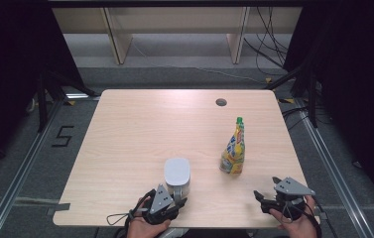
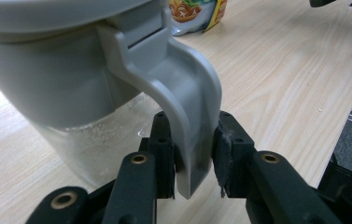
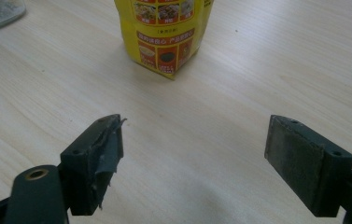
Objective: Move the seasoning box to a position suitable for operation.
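Observation:
A grey-lidded jug (image 1: 177, 174) with a clear lower body stands near the table's front edge, and the left gripper view shows it close up (image 2: 61, 84). Its grey handle (image 2: 192, 107) points toward me. My left gripper (image 1: 177, 197) has its two black pads pressed on either side of that handle's lower end (image 2: 193, 140). A yellow spouted pouch (image 1: 233, 148) with a green cap stands upright to the jug's right (image 3: 166, 32). My right gripper (image 1: 266, 187) rests low at the front right, jaws wide open (image 3: 192, 135), with bare table between them and the pouch a little ahead.
The light wooden table (image 1: 140, 124) has a round cable hole (image 1: 221, 102) at the back right. Beyond the far edge are shelf legs (image 1: 117, 39) and loose cables (image 1: 269, 54) on the floor. The table's front edge is close under both hands.

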The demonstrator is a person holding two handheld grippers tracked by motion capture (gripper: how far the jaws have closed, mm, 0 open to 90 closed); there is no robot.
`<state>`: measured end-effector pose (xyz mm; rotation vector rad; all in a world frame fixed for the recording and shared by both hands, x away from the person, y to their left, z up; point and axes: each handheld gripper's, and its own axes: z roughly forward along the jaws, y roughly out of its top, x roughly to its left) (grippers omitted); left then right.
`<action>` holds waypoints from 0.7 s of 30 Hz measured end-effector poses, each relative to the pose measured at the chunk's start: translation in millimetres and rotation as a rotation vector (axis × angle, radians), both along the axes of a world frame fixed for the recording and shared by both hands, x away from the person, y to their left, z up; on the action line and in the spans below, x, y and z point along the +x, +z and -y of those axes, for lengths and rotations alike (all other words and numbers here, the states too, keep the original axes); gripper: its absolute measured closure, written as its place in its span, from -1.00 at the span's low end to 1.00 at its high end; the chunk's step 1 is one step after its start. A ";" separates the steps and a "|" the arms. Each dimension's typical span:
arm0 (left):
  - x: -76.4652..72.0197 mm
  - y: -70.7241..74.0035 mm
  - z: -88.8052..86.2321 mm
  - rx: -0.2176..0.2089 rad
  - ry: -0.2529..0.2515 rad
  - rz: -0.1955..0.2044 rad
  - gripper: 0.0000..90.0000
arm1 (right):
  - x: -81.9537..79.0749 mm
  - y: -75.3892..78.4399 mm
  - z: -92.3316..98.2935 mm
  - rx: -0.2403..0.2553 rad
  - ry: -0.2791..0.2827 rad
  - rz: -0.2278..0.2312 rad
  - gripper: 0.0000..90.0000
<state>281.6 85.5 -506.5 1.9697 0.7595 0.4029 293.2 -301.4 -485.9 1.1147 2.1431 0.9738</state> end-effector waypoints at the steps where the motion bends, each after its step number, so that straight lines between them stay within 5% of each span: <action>1: -0.1 0.3 -3.3 0.008 0.004 -0.009 0.55 | -0.1 0.1 0.0 -0.001 0.001 0.003 -0.54; 3: -0.6 0.2 -8.1 -0.002 0.021 -0.012 0.54 | -0.1 0.0 0.0 0.000 0.001 0.003 -0.54; 6: 1.2 2.4 -27.9 0.040 0.038 0.009 0.51 | -0.4 -0.6 -0.8 0.010 -0.006 -0.019 -0.55; 21: 19.6 3.5 -65.7 0.031 0.154 -0.014 0.50 | -0.2 -1.0 -0.8 0.006 -0.003 -0.016 -0.54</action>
